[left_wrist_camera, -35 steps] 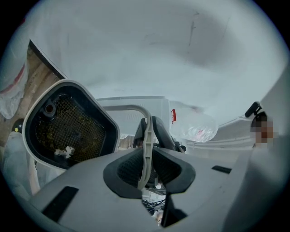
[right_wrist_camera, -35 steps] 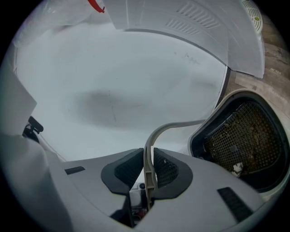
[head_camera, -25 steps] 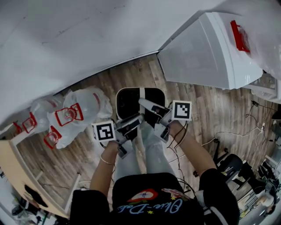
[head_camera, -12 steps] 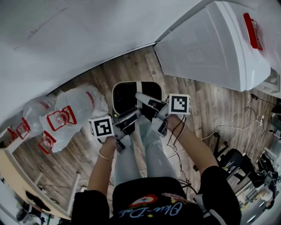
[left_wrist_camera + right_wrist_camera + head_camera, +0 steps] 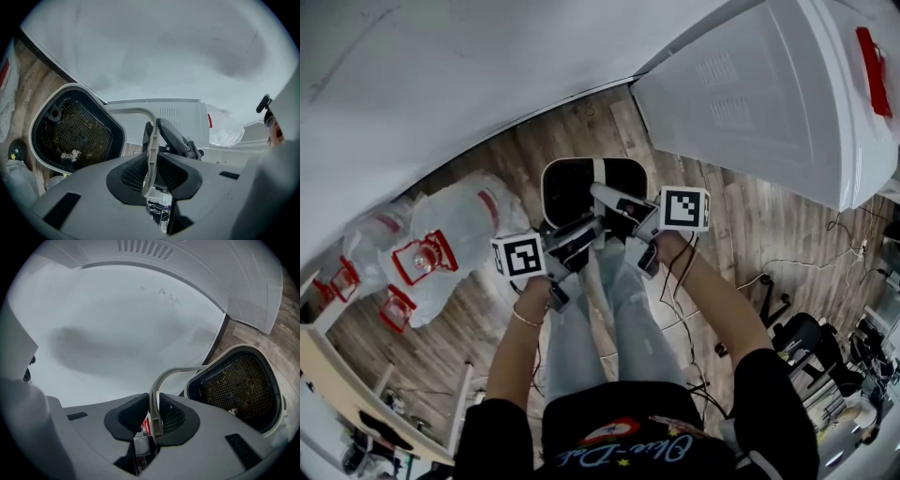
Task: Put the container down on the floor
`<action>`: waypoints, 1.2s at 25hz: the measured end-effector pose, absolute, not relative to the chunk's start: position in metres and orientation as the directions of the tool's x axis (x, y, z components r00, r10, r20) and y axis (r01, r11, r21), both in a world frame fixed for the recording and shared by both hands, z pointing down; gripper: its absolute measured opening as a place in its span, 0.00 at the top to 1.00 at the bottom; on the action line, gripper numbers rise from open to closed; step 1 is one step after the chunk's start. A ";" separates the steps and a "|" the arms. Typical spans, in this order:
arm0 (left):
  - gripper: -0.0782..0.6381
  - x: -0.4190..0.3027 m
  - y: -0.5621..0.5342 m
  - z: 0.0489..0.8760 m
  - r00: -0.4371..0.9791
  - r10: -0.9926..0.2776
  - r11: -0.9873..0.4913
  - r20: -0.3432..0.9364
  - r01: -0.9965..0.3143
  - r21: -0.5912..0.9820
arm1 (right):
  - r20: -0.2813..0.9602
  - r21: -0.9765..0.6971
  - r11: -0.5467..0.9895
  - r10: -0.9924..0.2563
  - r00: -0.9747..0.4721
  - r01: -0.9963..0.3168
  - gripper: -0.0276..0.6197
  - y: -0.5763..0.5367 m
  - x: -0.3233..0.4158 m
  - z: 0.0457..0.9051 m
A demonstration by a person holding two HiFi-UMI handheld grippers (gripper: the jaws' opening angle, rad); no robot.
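Over the wooden floor (image 5: 422, 347), at twelve o'clock from the person's legs (image 5: 600, 319), the white mesh-lined container (image 5: 547, 197) hangs by its thin bail handle (image 5: 149, 140), which the left gripper (image 5: 150, 164) and right gripper (image 5: 154, 420) each pinch between their jaws, apparently to lower it level.

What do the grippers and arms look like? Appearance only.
Left gripper and right gripper: grey shells, dark ribbed pads, each with a white cube bearing black square markers. Black cable at right wrist. Black short sleeves; bracelet on left wrist.
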State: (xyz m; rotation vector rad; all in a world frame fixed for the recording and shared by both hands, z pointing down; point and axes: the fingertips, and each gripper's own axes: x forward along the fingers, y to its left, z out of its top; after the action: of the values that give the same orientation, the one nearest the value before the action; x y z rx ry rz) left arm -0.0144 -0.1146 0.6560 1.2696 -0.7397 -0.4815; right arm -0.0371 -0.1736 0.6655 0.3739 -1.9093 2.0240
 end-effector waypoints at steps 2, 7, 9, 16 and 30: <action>0.80 -0.015 -0.115 0.663 0.682 -0.693 0.251 0.234 -0.076 0.965 | 0.411 -0.910 -0.040 0.064 -0.909 -0.414 0.86 -0.175 -0.039 0.671; 0.80 -0.016 -0.118 0.675 0.679 -0.695 0.247 0.236 -0.083 0.965 | 0.417 -0.904 -0.068 0.065 -0.906 -0.421 0.86 -0.174 -0.041 0.681; 0.80 -0.017 -0.122 0.682 0.681 -0.693 0.243 0.234 -0.085 0.966 | 0.435 -0.895 -0.073 0.067 -0.898 -0.440 0.86 -0.177 -0.040 0.691; 0.80 -0.028 -0.133 0.719 0.687 -0.686 0.245 0.238 -0.089 0.965 | 0.384 -0.922 -0.019 0.073 -0.920 -0.387 0.86 -0.191 -0.058 0.722; 0.80 -0.038 -0.144 0.783 0.678 -0.697 0.254 0.234 -0.072 0.965 | 0.427 -0.900 -0.070 0.065 -0.902 -0.431 0.86 -0.198 -0.065 0.791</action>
State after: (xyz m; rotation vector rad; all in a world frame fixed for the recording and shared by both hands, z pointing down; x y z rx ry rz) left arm -0.0379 -0.1436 0.7827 1.2630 -0.7463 -0.4826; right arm -0.0648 -0.1984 0.7908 0.3934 -1.8714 2.0376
